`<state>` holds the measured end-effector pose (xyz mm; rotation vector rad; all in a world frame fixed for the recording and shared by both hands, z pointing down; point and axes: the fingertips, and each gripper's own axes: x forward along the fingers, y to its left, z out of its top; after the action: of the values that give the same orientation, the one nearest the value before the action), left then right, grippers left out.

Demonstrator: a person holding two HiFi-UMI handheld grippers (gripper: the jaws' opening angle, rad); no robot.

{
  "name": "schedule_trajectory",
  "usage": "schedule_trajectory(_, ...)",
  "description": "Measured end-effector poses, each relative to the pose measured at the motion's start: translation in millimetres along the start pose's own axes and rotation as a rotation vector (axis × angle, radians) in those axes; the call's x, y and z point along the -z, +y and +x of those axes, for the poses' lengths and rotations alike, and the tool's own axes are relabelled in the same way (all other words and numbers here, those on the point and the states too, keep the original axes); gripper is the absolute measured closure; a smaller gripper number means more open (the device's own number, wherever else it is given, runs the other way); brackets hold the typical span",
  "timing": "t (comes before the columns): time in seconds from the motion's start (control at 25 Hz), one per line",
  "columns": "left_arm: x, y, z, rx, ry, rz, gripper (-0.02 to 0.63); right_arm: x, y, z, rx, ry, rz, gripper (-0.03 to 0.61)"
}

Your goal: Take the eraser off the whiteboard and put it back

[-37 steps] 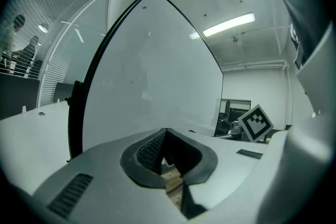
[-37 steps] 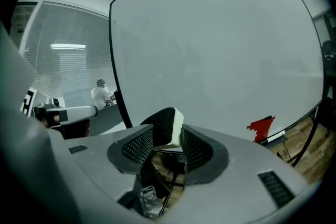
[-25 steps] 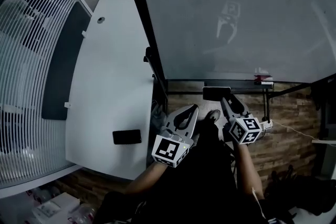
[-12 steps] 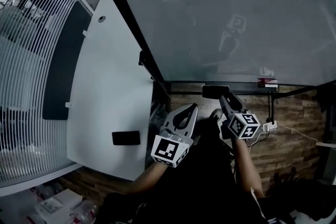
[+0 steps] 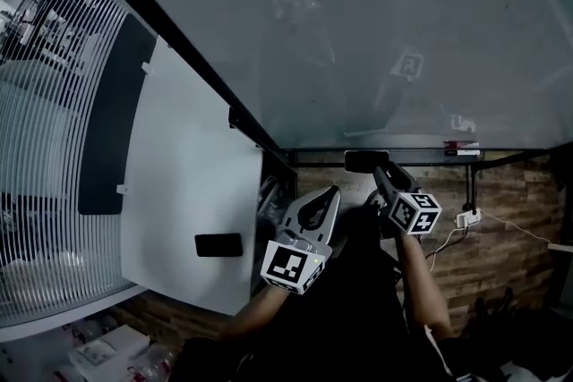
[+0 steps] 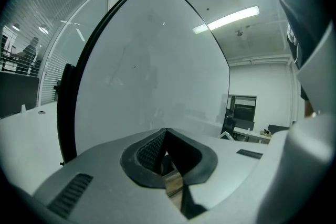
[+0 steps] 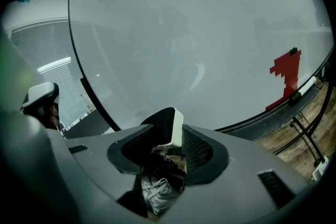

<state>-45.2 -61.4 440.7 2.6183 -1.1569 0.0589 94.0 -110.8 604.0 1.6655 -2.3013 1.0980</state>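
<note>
Eraser between jaws of right hand-held gripper

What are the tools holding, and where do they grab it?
The right tool pinches the eraser by its lower part; the top pokes out past the pads. The left tool is shut on nothing.

eraser: black felt face, white plastic back, clamped on edge in the right hand-held gripper. It sits at the 6 o'clock edge of the whiteboard; contact unclear. Board is glossy grey and dark-framed.
</note>
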Motion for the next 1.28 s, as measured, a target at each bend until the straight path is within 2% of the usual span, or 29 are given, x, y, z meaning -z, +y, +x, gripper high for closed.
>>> schedule_trajectory(1.28, 12.8, 12.6, 1.3, -0.023, 0.052, 0.008, 0.607, 26.0, -40.8, 39.0, 0.010, 0.086, 0.120, 0.402)
